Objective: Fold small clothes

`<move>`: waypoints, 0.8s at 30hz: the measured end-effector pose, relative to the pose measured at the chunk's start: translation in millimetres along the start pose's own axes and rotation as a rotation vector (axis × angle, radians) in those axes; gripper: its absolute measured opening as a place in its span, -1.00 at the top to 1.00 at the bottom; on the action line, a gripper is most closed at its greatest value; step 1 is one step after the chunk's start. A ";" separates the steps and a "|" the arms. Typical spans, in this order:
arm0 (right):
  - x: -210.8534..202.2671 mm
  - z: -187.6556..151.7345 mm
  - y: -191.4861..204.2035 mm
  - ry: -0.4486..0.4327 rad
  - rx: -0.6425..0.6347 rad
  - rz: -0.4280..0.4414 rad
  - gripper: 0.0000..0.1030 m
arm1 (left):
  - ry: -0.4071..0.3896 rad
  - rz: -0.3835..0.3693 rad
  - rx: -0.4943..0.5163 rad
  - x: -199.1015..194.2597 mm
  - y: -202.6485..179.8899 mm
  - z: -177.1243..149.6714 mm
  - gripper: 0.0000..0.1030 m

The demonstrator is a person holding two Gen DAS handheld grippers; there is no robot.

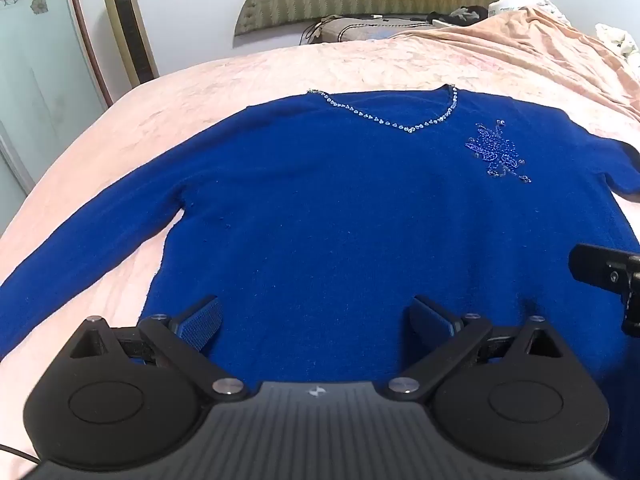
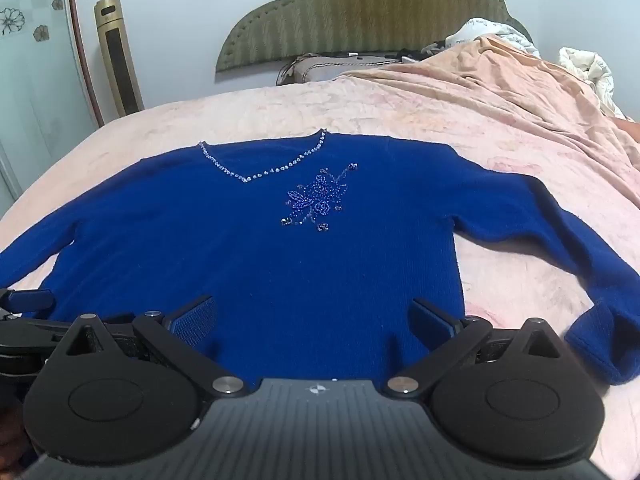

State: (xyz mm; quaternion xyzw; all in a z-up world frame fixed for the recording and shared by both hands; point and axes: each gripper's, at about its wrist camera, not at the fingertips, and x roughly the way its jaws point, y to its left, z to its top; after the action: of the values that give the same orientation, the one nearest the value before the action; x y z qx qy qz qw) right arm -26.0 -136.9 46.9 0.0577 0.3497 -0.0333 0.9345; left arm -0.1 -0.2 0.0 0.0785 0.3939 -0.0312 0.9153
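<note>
A royal-blue V-neck sweater [image 1: 340, 208] lies flat, front up, on a pink bed, sleeves spread to both sides. It has a beaded neckline and a beaded flower [image 1: 498, 152] on the chest. It also shows in the right wrist view [image 2: 256, 256]. My left gripper [image 1: 316, 320] is open and empty over the hem's left half. My right gripper [image 2: 314, 320] is open and empty over the hem's right half. The right gripper's edge shows at the right of the left wrist view [image 1: 608, 276], and the left gripper's finger at the left of the right wrist view [image 2: 28, 300].
The pink bedspread [image 2: 400, 112] covers the bed. A bunched orange blanket [image 2: 520, 80] and white bedding [image 2: 588, 68] lie at the far right. A green headboard [image 2: 360, 12] stands behind. A gold tower fan [image 2: 116, 56] stands at the far left.
</note>
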 end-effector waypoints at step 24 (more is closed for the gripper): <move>-26.4 -10.5 -10.1 -0.112 0.010 -0.026 -1.00 | -0.010 -0.019 -0.023 -2.0 -11.2 2.1 -0.96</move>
State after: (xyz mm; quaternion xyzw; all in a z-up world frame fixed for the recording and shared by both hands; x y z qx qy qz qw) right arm -53.7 -145.0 55.5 0.0558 0.2974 -0.0502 0.9518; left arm -1.3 -11.5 1.5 0.0640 0.3902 -0.0359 0.9178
